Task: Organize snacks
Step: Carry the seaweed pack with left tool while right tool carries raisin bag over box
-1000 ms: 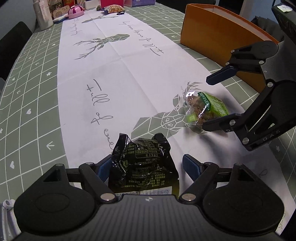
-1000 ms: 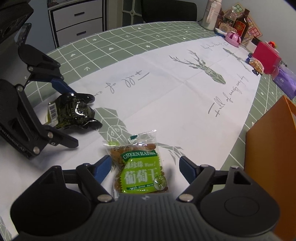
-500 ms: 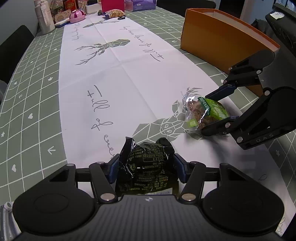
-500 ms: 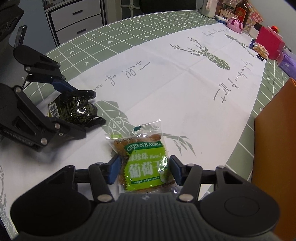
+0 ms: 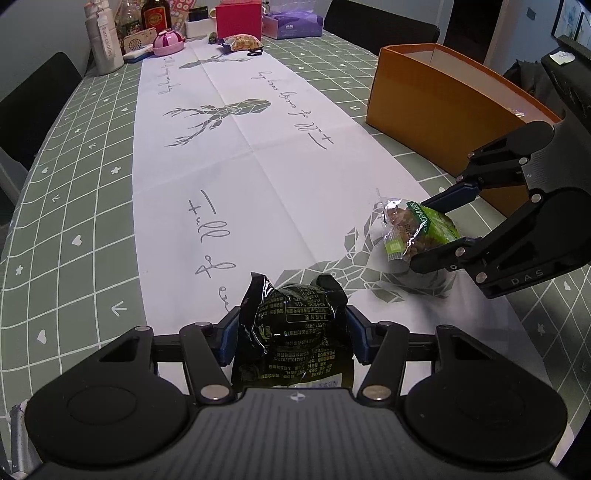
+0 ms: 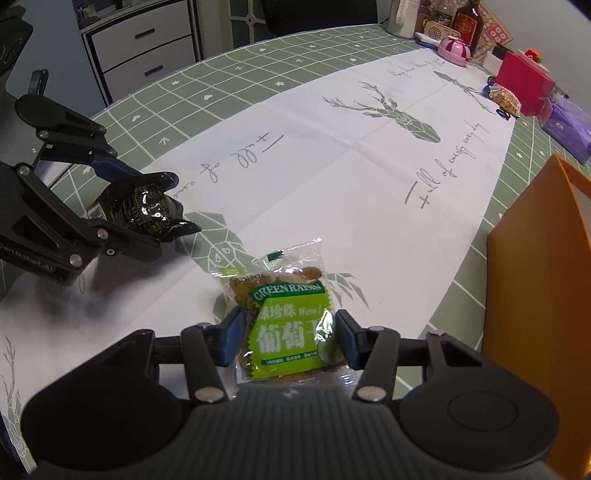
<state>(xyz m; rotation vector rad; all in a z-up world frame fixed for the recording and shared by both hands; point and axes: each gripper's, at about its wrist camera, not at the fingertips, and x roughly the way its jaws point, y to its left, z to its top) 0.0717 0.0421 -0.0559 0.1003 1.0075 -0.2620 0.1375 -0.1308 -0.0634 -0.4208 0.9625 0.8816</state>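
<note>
My left gripper [image 5: 291,332] is shut on a black shiny snack packet [image 5: 295,332] and holds it a little above the table; it also shows in the right wrist view [image 6: 142,206]. My right gripper [image 6: 286,332] is shut on a green raisin packet [image 6: 288,328], lifted off the white runner; this packet also shows in the left wrist view [image 5: 415,229], held by the right gripper [image 5: 439,225]. An orange box [image 5: 443,99] stands open at the right, close to the right gripper [image 6: 535,288].
A white deer-print runner [image 5: 240,166] lies on the green checked tablecloth [image 5: 74,221]. At the far end stand bottles [image 5: 105,35], a pink container [image 5: 168,40], a red box [image 5: 238,18], a purple tissue box [image 5: 291,26] and another snack packet [image 5: 242,42].
Both grippers closed from open onto their packets and lifted them off the table. The view has tilted up, so more of the far end shows.
</note>
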